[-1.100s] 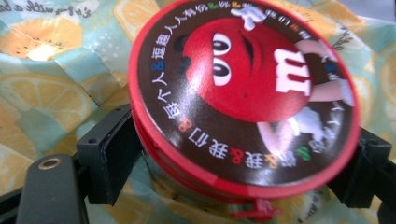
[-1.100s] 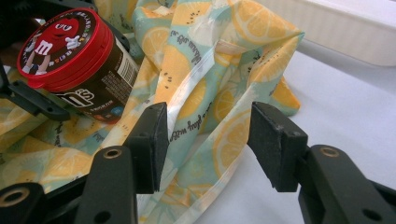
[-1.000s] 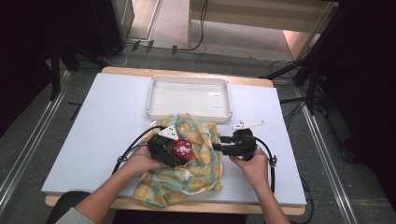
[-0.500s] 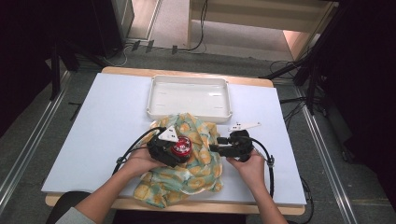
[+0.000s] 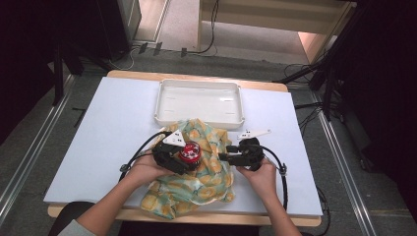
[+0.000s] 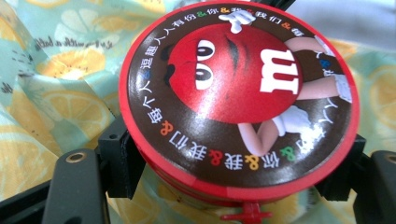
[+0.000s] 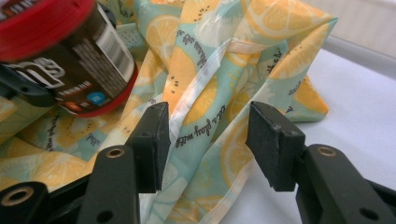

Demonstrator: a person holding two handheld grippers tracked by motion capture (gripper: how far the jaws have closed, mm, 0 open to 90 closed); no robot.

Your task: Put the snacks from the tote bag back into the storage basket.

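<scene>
Left gripper (image 6: 233, 186) clamps round glossy tin (image 6: 238, 98); right gripper (image 7: 205, 140) (seemingly unclenched) straddles rumpled cloth (image 7: 210, 93).

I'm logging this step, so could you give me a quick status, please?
Left gripper clamps candy tub. Right gripper open around cloth fold. Nothing blocking.

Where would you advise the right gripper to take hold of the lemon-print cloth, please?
Probably the raised hemmed fold of the lemon-print cloth, coming level from the cloth's right edge. That ridge stands up off the table between the open jaws of the right gripper, clear of the candy tub that the left gripper clamps.
</scene>
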